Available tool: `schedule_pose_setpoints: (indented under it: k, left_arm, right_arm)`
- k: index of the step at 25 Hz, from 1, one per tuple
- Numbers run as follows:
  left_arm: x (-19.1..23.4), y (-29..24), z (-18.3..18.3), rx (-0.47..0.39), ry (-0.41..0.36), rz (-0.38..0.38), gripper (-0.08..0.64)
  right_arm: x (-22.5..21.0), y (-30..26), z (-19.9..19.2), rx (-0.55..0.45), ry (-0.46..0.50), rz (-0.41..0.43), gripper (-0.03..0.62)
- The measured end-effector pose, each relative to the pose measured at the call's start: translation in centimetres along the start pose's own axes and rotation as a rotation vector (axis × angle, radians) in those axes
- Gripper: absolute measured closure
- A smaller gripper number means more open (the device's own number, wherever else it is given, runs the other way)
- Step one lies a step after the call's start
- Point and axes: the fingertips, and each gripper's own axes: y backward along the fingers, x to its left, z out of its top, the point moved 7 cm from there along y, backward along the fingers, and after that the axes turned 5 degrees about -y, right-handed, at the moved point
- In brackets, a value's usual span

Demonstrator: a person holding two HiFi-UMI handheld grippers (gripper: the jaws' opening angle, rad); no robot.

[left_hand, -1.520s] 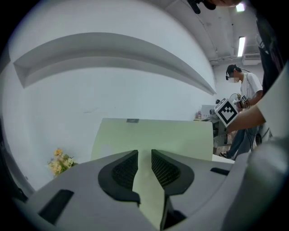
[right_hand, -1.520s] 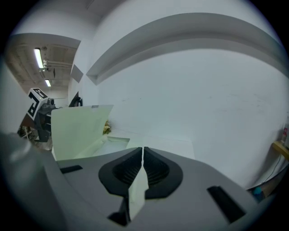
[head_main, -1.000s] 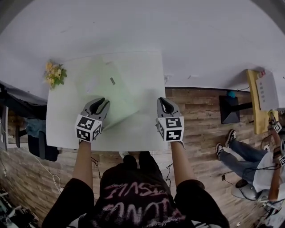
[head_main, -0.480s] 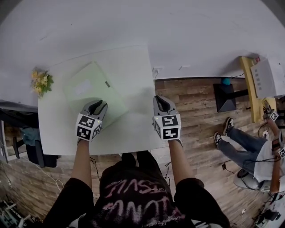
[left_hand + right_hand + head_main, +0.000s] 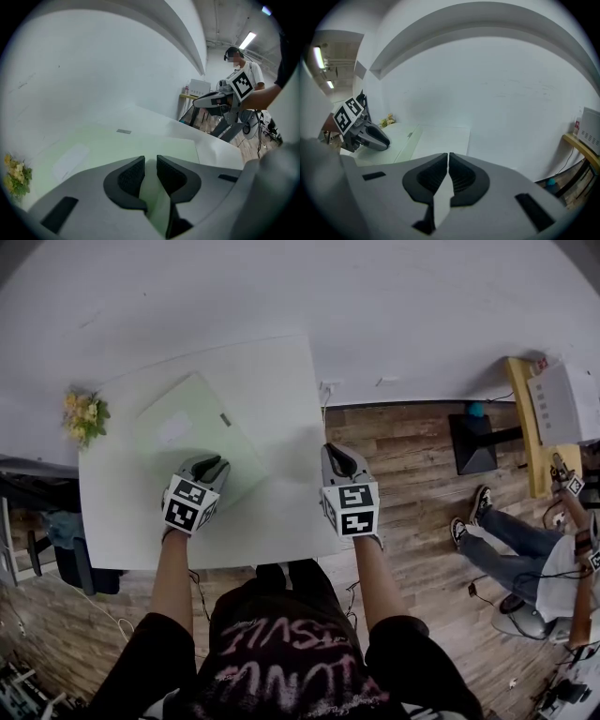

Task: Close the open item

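1. Held left gripper [image 5: 210, 468] above pale green folder's [image 5: 183, 425] near edge, jaws closing, nothing between them.
2. Held right gripper [image 5: 341, 458] over white table's [image 5: 281, 381] right edge, jaws together, empty.
3. Found folder flat on table.

Left tongs [image 5: 150, 164] closing, empty
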Motion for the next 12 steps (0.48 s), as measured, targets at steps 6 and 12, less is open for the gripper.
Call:
schedule_pose_setpoints:
  k: [6,12]
  left_arm:
    - [0.22,-0.32,-0.08,0.022,0.027,-0.031,0.472]
    - [0.13,-0.11,0.15,0.011,0.021,-0.022,0.472]
  right_arm:
    - [0.40,-0.29,-0.05,0.006,0.005,0.006,0.566]
    - [0.29,-0.24,0.02,0.007,0.008,0.001,0.566]
